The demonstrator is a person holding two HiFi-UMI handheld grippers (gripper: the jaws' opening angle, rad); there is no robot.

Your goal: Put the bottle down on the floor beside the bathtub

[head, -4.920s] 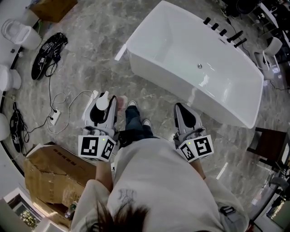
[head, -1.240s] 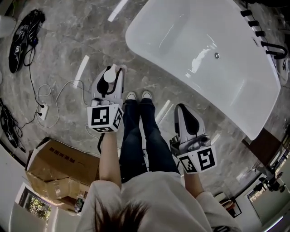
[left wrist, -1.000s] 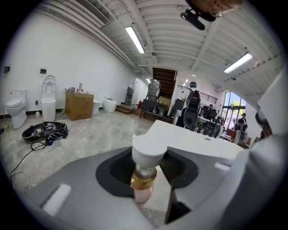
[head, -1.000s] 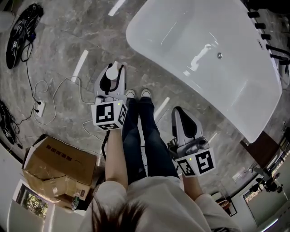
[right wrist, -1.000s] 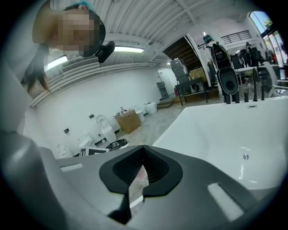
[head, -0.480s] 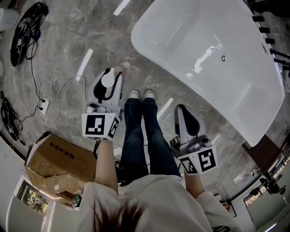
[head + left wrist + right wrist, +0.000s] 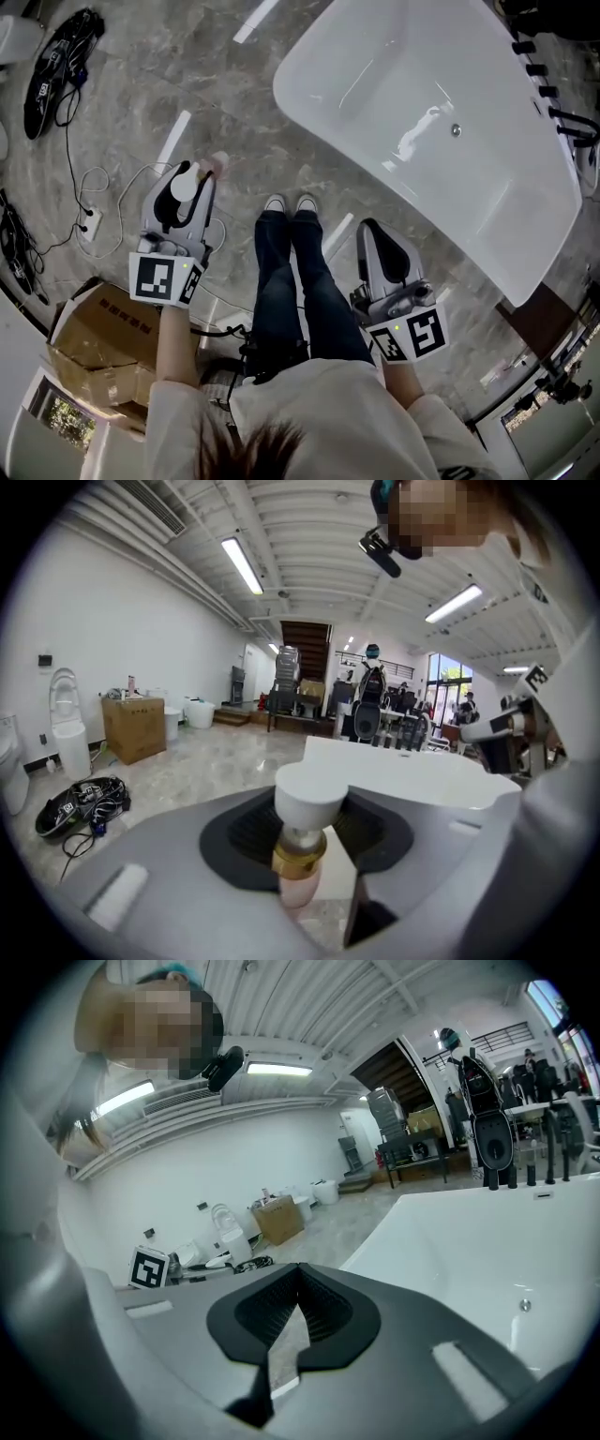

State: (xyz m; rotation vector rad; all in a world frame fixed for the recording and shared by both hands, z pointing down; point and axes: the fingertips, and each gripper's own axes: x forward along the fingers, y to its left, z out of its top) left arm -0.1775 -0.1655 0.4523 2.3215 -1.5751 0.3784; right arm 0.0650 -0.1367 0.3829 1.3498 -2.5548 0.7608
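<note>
Bottle (image 7: 199, 171) with white cap, gold collar and pink body is not on the floor: it is held up in the left gripper (image 7: 187, 183), to the left of the person's legs (image 7: 291, 272) and over bare grey marble floor (image 7: 234, 94). In the left gripper view the bottle (image 7: 302, 836) stands roughly upright between the two jaws, cap on top. The jaws of the left gripper (image 7: 305, 860) are partly apart and closed on its neck and upper body, with the dark pads against it on both sides. The right gripper (image 7: 382, 258) is on the right of the legs, near the bathtub's near wall, and holds nothing. In the right gripper view the jaws of the right gripper (image 7: 286, 1335) are drawn together, with only a thin sliver of floor showing between them. The bathtub (image 7: 375, 84) is white and empty, lying diagonally from far centre to near right, with its near-left corner well apart from the bottle. It also shows as a white rim past the bottle (image 7: 394, 771) and fills the right of the right gripper view (image 7: 487, 1241). Black taps (image 7: 544, 75) stand on its far right rim. The person stands with white shoes (image 7: 289, 203) together, toes pointing at the tub. On the left of the floor there is a white cable (image 7: 103, 197) with a power strip (image 7: 91, 225), and a black bundle of gear (image 7: 56, 70) at far left. An open cardboard box (image 7: 94, 347) sits near left, just beside the person's left forearm.
</note>
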